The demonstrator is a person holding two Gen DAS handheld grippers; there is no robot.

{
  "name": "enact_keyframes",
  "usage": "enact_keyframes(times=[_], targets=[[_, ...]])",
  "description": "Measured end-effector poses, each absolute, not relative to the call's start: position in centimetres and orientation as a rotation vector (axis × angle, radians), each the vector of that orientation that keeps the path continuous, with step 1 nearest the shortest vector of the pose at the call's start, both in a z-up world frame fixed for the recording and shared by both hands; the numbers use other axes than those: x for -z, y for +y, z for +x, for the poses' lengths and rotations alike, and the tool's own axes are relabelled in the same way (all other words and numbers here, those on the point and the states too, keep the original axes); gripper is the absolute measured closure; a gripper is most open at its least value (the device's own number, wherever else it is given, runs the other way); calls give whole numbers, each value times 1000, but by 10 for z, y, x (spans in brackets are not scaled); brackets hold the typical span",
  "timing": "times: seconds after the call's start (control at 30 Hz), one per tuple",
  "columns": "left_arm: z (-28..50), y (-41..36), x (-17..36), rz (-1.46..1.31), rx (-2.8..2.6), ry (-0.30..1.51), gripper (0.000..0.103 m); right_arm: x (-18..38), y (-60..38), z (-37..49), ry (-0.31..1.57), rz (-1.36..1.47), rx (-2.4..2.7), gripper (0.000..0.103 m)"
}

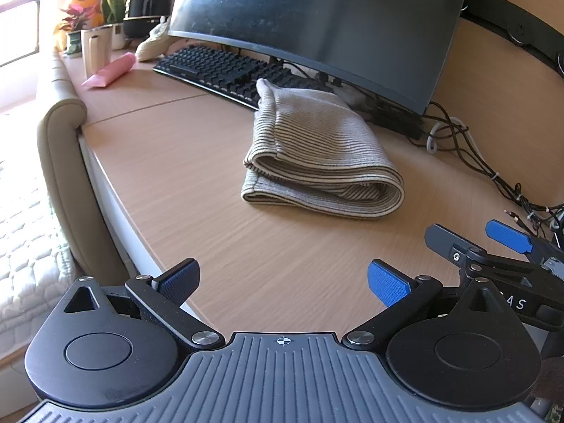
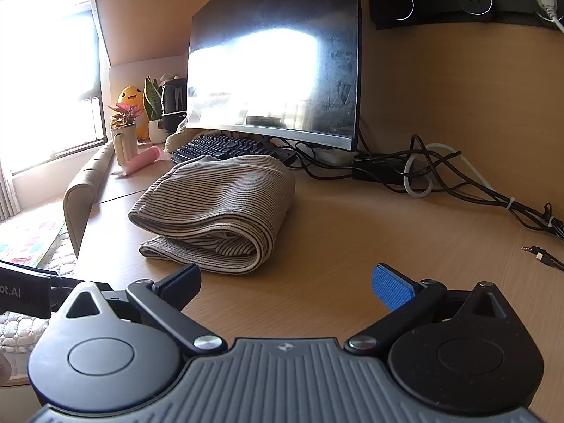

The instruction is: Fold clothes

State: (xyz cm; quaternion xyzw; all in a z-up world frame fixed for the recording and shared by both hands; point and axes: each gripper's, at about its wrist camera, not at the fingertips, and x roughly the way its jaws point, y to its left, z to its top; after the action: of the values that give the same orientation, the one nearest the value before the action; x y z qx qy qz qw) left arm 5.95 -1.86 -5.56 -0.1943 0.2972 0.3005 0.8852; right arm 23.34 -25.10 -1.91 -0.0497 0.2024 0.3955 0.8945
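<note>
With the striped knit garment (image 1: pixel 317 155) lying folded on the desk (image 1: pixel 197 162) just in front of the keyboard (image 1: pixel 225 67), hold the left gripper (image 1: pixel 282 282) and right gripper (image 2: pixel 285 283) spread and empty, then square its uneven edges.

A dark monitor (image 2: pixel 275 70) stands at the back of the wooden worktop (image 1: pixel 268 268), and a black keyboard (image 1: pixel 225 70) lies in front of it. To the left of the keyboard lies a pink tube (image 1: pixel 111 70), near a cream mug (image 1: pixel 94 49). Behind them, near the window, stand a small pink-leaved plant (image 1: pixel 75 17), a yellow plush toy (image 2: pixel 131 100) and a black speaker (image 1: pixel 146 7). Tangled black cables (image 2: pixel 440 176) run along the right side under a wall socket strip (image 2: pixel 469 0). A loose audio plug (image 2: pixel 539 252) lies apart from them.
</note>
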Motion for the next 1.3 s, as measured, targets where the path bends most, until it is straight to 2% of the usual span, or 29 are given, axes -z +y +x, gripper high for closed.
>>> enact_keyframes(times=[1.3], targets=[[58, -20, 53, -390, -637, 605, 0, 20, -250, 233, 418, -103, -821, 0]])
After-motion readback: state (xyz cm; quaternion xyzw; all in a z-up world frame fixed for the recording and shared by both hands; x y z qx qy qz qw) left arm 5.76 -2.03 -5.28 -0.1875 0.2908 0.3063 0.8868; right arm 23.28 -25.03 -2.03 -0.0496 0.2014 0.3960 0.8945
